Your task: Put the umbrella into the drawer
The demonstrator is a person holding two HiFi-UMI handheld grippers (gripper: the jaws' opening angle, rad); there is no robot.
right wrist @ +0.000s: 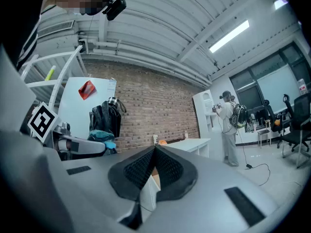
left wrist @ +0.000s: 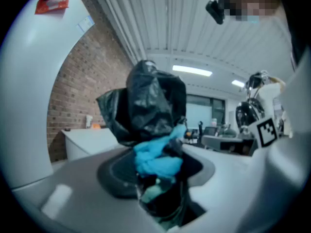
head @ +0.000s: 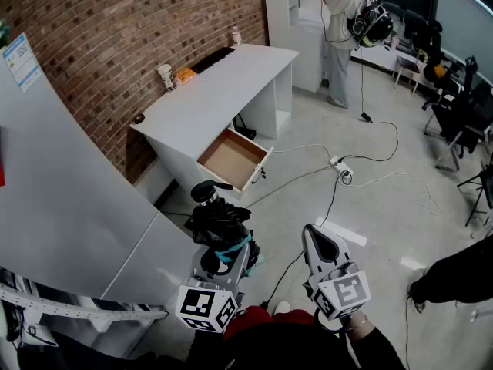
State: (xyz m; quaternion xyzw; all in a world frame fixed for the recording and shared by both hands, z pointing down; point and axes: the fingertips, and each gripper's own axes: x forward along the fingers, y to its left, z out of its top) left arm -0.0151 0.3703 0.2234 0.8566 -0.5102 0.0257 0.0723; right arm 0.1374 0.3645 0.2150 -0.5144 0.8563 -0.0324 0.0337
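While short of the drawer (head: 231,159), left gripper (head: 225,241) jaws tight on umbrella (head: 218,216), right gripper (head: 311,233) jaws together.

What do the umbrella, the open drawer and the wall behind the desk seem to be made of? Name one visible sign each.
Umbrella: black synthetic fabric, probably; crumpled folds with a slight sheen.
Drawer: white coated board, matte brown panel inside, perhaps fibreboard.
Wall: matte red-brown brick, with visible mortar lines.
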